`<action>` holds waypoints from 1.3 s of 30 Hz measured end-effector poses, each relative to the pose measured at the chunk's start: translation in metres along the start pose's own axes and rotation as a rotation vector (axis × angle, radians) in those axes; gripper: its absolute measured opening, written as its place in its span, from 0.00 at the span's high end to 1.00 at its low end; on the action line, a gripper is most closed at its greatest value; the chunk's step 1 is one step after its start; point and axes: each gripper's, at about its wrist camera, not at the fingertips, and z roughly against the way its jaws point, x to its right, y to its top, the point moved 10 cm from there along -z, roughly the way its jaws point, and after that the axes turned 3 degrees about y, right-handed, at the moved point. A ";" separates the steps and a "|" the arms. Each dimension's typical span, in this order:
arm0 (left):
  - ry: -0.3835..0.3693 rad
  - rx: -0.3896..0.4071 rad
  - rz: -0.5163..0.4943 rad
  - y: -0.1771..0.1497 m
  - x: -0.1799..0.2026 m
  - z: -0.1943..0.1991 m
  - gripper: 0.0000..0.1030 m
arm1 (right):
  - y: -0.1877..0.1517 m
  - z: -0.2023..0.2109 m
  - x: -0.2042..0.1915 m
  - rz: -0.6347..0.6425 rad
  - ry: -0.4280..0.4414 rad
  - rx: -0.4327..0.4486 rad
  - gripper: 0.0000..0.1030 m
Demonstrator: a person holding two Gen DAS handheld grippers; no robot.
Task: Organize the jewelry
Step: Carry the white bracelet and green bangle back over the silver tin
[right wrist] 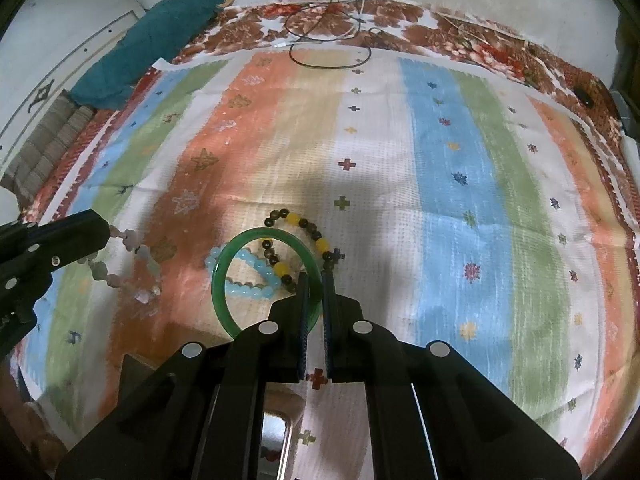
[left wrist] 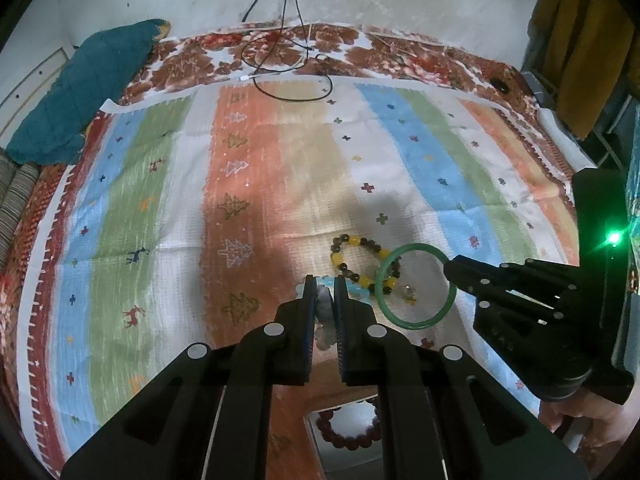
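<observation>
1. Far left, a teal cushion (left wrist: 84, 88) lies on the edge of the bed, well away from the action, and black cables (left wrist: 288, 60) loop at the far side of the striped cloth (left wrist: 168, 208).
2. Left gripper (left wrist: 323, 292) now: its jaws are pinched on a pale bead bracelet (right wrist: 132, 256), which the right camera shows hanging from the tips in a loose loop, lifted off the cloth.
3. Right below it, near edge, a metal tray (left wrist: 316, 440) peeks between the left fingers with a dark red bracelet (left wrist: 344, 432) already inside. I judge that is the drop-off, so the left hand is the nearer one.
4. Centre stage, still on the cloth: a blue bracelet (right wrist: 248, 276) and a yellow-and-dark bracelet (right wrist: 304, 240), overlapping each other just beyond both grippers.
5. Right gripper (right wrist: 315, 280) is clamped on the rim of the green bangle (right wrist: 224, 280). The ring stands out to its left, tilted up off the cloth, its opening framing the beads behind.
6. The key relation, as I read it: the tray sits near and below both grippers, so each load has to come back toward the person. The bangle's flat plane needs levelling to go in.
</observation>
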 end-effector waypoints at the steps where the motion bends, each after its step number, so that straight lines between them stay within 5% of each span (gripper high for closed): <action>1: -0.002 0.005 0.000 0.000 0.001 0.002 0.92 | 0.000 0.002 -0.001 0.001 0.002 0.003 0.93; 39: -0.076 0.104 -0.021 -0.042 0.023 0.073 0.93 | -0.039 0.063 -0.033 0.039 0.051 0.084 0.93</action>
